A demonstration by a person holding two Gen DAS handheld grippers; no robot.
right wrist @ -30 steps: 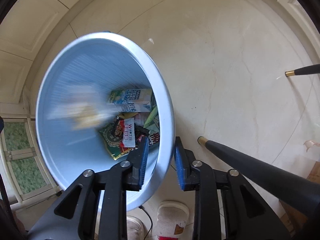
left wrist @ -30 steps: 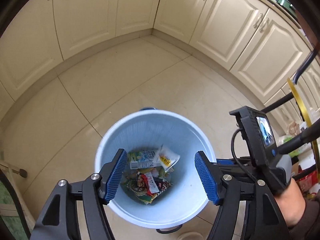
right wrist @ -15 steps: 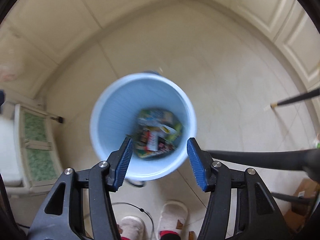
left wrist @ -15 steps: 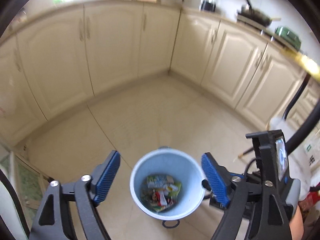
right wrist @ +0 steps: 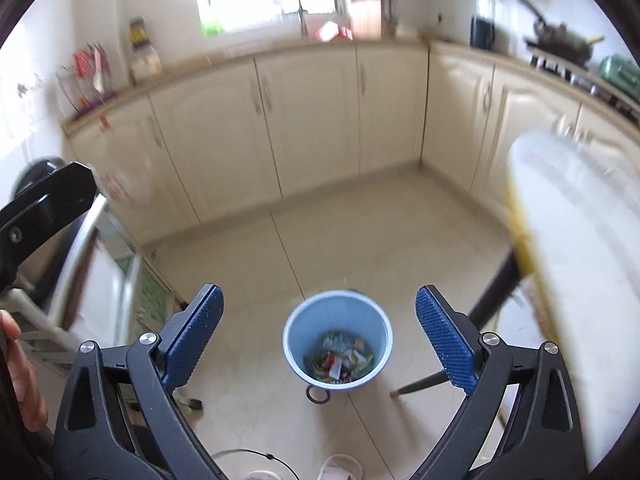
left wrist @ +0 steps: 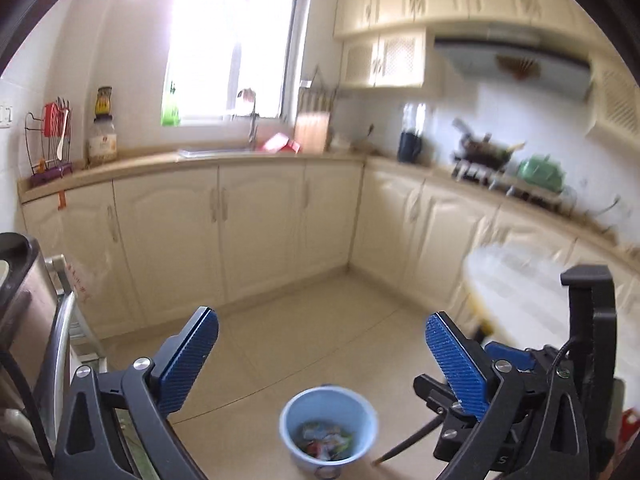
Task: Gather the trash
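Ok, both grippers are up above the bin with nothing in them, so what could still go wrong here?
The right gripper, its jaws opening and empty, sits close beside the round table; a swing could clip its edge. The black table leg and a ring-shaped item lie on the floor by the blue bin, and a careless step could tip it.

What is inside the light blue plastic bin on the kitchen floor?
The round light blue plastic bin holds a loose pile of colourful snack wrappers and packets at its bottom. Anything beneath the pile is covered, and blur hides the labels.

Light-blue bin (right wrist: 337,338) upright on the floor — colourful wrappers (right wrist: 340,362) piled inside.
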